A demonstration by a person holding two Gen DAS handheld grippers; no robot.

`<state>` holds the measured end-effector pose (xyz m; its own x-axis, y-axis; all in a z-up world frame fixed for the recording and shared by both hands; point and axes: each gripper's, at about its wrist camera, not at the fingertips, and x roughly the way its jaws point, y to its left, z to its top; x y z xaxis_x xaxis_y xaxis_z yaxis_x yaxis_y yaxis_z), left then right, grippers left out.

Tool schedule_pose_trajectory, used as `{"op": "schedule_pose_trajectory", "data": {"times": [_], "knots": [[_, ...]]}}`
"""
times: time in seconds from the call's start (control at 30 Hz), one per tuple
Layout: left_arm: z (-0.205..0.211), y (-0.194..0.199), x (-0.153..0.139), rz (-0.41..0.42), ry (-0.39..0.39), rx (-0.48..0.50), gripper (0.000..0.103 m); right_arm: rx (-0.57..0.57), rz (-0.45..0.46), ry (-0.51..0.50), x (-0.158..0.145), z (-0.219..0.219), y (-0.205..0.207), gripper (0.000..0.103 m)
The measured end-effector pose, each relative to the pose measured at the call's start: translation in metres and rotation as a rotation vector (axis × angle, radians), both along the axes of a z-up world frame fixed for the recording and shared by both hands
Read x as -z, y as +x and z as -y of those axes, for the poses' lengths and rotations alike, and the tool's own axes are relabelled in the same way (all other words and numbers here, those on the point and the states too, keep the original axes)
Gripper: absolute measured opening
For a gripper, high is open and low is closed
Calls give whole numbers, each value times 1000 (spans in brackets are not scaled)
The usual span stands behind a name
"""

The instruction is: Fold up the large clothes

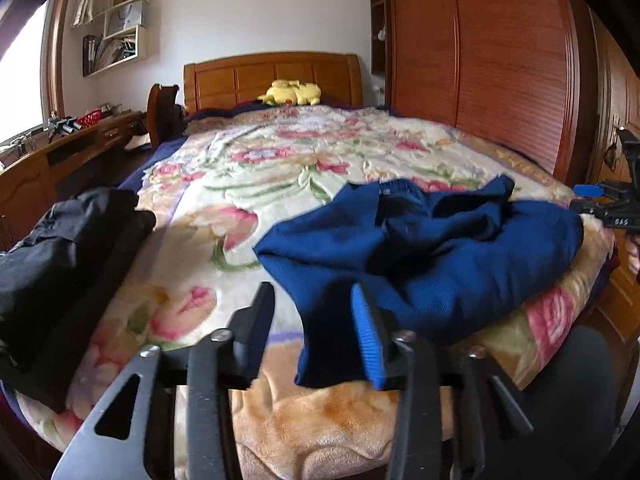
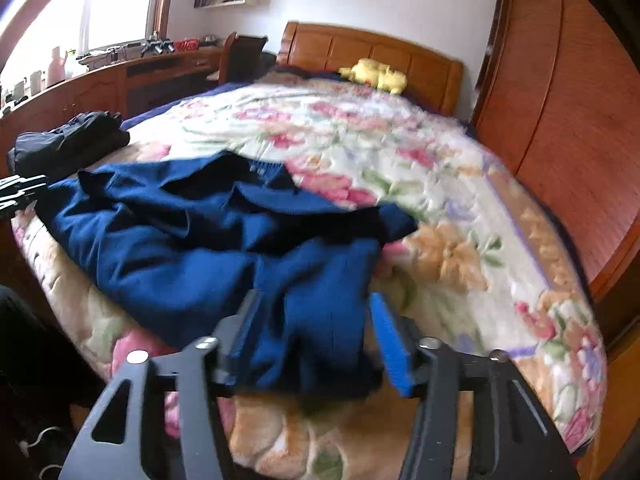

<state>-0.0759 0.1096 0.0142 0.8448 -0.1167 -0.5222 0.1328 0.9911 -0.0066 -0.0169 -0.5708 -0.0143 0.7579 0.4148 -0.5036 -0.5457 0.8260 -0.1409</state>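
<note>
The left gripper (image 1: 316, 328) stands partly open at the near edge of the bed, its black and blue-padded fingers apart with a hanging fold of the dark blue knitted garment (image 1: 432, 248) lying between them; the pads do not appear to press on the cloth, so it seems loose rather than gripped. The right gripper (image 2: 316, 336) is likewise open, somewhat wider, with another lobe of the same dark blue garment (image 2: 224, 240) draped between its fingers and, as far as the blurred view shows, not pinched. The main risk, as I judge it, is the garment's near edge: it hangs over the bed's front side, and with neither gripper holding it, the weight of the overhang could drag the fold askew or slide it off. A second risk is that either gripper, when it pulls away, snags the knit on a pad and undoes the fold. The garment lies bunched and creased rather than flat, directly ahead of both grippers, spread across the near part of the floral plush blanket (image 1: 240, 168), its ribbed collar toward the wooden headboard (image 1: 272, 76). Well to the left sits a folded black garment (image 1: 68, 248) on the blanket's edge, apart from the blue one.
</note>
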Motion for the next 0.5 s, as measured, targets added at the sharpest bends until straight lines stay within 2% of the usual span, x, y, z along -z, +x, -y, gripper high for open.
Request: {"op": "schedule_pose_trajectory", "data": {"times": [0.03,0.1,0.13,0.37,0.5], "knots": [[0,1,-4,8,-1,-2,47,-3,12,5,-3,-3,-2,63],[-1,7,-9,24,11,-12,74,-31,22,23,-6,-12,-2,64],[-2,9,-10,32,12,-15,78,-46,26,29,-6,-19,-3,64],[-10,35,-8,51,-8,-38,80,-220,31,41,-9,-89,6,64],[-16,41,-2,51,-26,-46,80,-319,4,50,-10,-135,17,64]]}}
